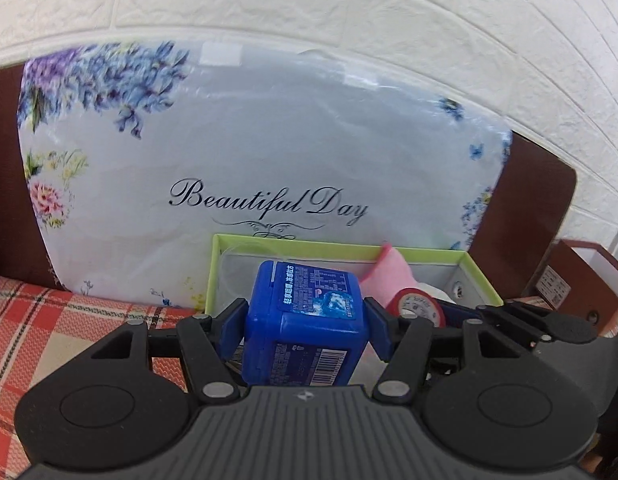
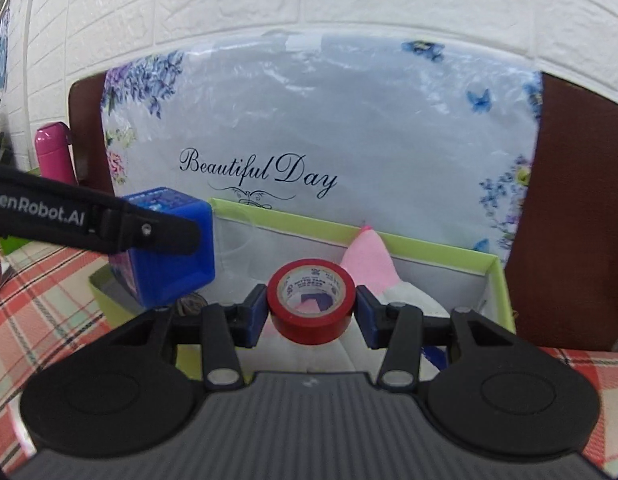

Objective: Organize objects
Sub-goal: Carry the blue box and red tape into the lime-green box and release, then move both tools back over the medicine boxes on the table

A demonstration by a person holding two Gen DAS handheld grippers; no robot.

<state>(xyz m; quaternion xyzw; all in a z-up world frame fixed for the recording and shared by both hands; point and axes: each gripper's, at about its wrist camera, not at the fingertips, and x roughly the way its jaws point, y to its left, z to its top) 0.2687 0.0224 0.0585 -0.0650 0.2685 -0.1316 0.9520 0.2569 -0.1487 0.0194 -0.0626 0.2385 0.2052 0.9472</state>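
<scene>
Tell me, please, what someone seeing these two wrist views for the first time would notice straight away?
First, the blue box, clamped between the left gripper fingers at the near left edge of the green-rimmed box. Next, the red tape roll, pinched in the right gripper over that box, in front of a pink and white cloth. Behind everything stands a floral pillow printed "Beautiful Day", leaning against the brown headboard.
</scene>
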